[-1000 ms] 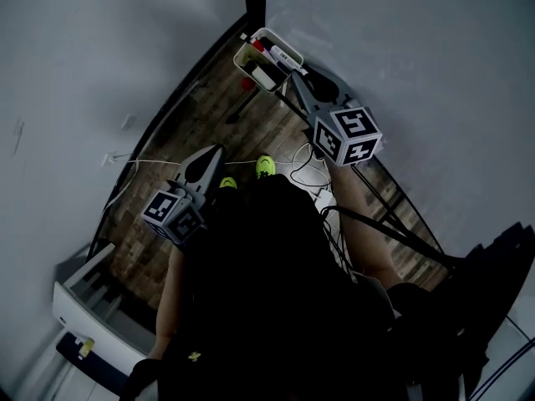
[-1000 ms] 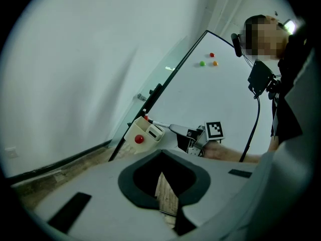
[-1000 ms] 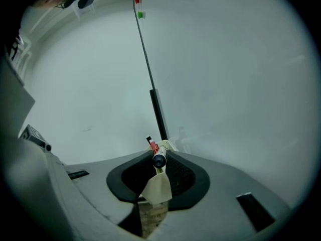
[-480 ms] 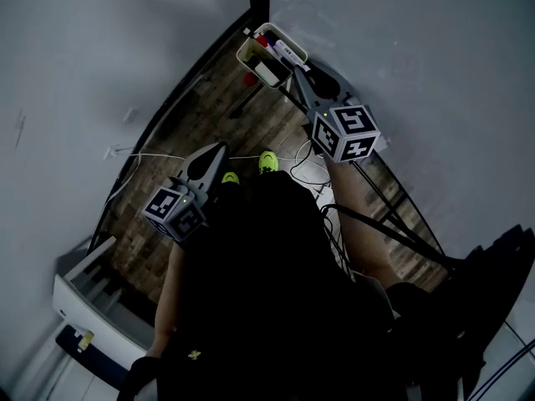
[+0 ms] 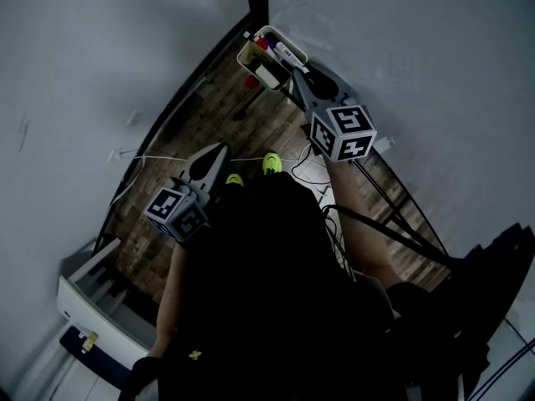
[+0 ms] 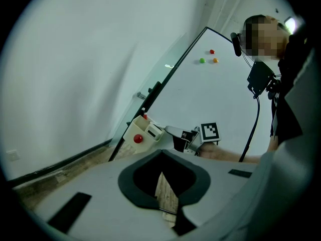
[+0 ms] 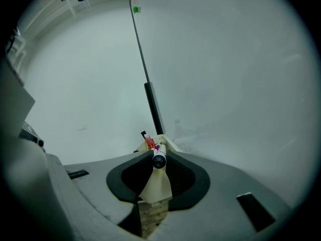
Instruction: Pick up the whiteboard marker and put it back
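Note:
The whiteboard marker (image 7: 159,159), white with a dark end cap, sits end-on between the pads of my right gripper (image 7: 158,162), which is shut on it. Its far end points into the cream marker tray (image 7: 157,187), where red and purple markers (image 7: 149,142) stand. In the head view the right gripper (image 5: 295,75) reaches the tray (image 5: 251,63) at the whiteboard's foot, and the marker (image 5: 284,54) lies along the tray's right side. My left gripper (image 5: 211,154) hangs lower left, shut on nothing. The left gripper view shows the tray (image 6: 131,132) and the right gripper (image 6: 174,133).
The whiteboard (image 6: 210,97) leans on a black stand (image 7: 152,106) over a wooden floor (image 5: 201,115). Coloured magnets (image 6: 211,51) sit high on the board. Cables (image 5: 308,170) trail beside the person's yellow-green shoes (image 5: 269,164). A white shelf unit (image 5: 79,295) stands lower left.

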